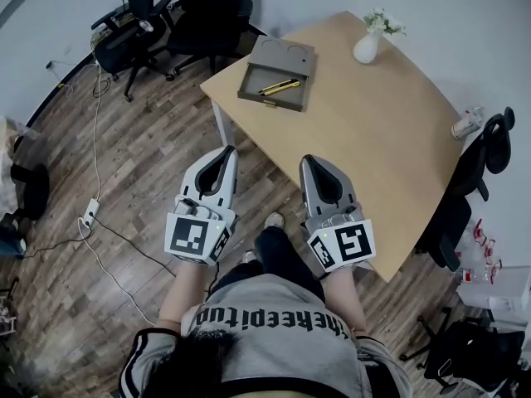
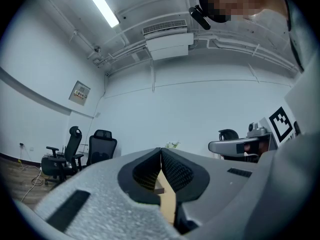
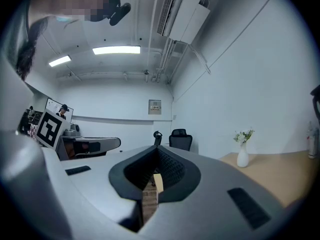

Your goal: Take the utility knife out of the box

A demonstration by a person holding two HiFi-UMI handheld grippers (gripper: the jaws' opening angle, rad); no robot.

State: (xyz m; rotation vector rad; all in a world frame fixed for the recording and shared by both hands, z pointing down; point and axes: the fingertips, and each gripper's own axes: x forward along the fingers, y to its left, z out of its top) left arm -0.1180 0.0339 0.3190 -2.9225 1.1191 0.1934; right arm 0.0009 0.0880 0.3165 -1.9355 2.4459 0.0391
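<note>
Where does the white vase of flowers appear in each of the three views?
Head view: the vase stands at upper right, on the far end of the table.
Left gripper view: only its flowers peek over the left tool, at centre.
Right gripper view: right of centre, on the table.
Shared landmark: the black office chairs, in all three views.

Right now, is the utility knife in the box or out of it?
In. In the head view, the yellow utility knife lies flat inside the open grey box on the wooden table.
</note>
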